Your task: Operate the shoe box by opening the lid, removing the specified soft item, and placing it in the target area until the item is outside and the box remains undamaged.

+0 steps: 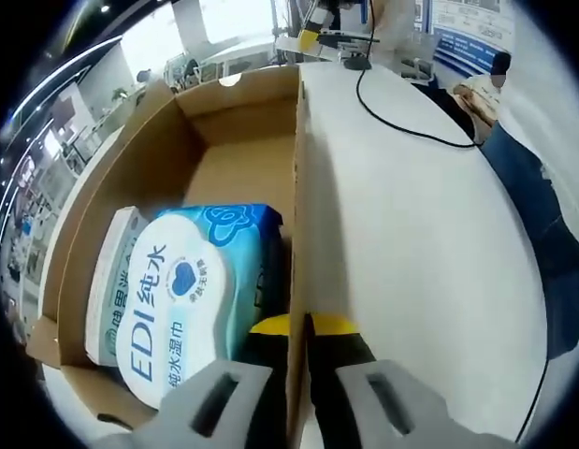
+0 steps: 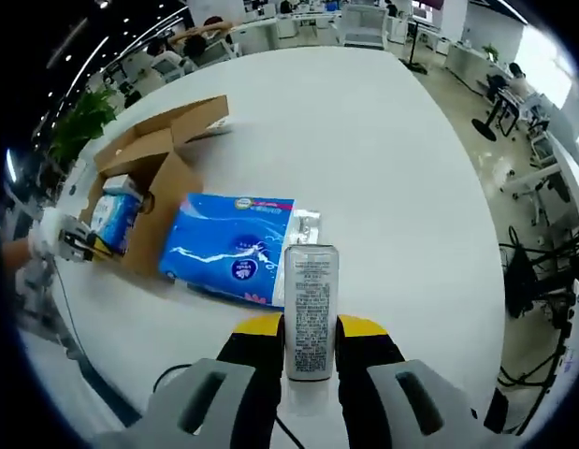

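Note:
An open brown cardboard shoe box point(image 1: 224, 159) lies on the white table point(image 1: 429, 262). Inside it sits a blue and white pack of wet wipes point(image 1: 177, 290). My left gripper point(image 1: 300, 327) is shut on the box's upright side flap point(image 1: 298, 215), one jaw inside and one outside. In the right gripper view, the box point(image 2: 158, 154) stands at the left with the left gripper point(image 2: 79, 241) on it. A blue soft pack point(image 2: 235, 248) lies on the table beside the box. My right gripper point(image 2: 310, 323) is shut on that pack's silver crimped end.
A black cable point(image 1: 401, 122) runs over the table beyond the box. A person in blue jeans point(image 1: 542, 215) stands at the table's right edge. White tabletop point(image 2: 364, 140) stretches beyond the blue pack. Office chairs point(image 2: 532, 253) and a plant point(image 2: 83, 117) surround the table.

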A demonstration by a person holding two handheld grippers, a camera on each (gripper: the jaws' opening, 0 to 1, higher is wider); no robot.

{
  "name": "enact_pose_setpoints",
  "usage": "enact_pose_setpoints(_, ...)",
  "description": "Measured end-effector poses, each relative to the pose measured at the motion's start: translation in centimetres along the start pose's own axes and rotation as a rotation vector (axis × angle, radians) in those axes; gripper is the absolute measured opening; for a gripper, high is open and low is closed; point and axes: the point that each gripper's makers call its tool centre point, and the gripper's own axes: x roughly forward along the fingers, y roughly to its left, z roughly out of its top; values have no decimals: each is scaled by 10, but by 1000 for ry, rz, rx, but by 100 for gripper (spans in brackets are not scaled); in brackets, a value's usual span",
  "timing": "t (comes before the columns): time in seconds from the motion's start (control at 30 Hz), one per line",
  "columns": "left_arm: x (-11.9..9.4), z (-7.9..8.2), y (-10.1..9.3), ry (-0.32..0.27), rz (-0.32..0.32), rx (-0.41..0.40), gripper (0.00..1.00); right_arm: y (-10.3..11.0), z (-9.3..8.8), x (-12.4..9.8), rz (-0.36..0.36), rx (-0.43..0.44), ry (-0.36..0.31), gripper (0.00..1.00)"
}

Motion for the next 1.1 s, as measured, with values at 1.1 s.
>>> enact_pose_setpoints(1.1,1,1,-1,-4,-6,-2,1,-12,-21,45,-32,26,104,19)
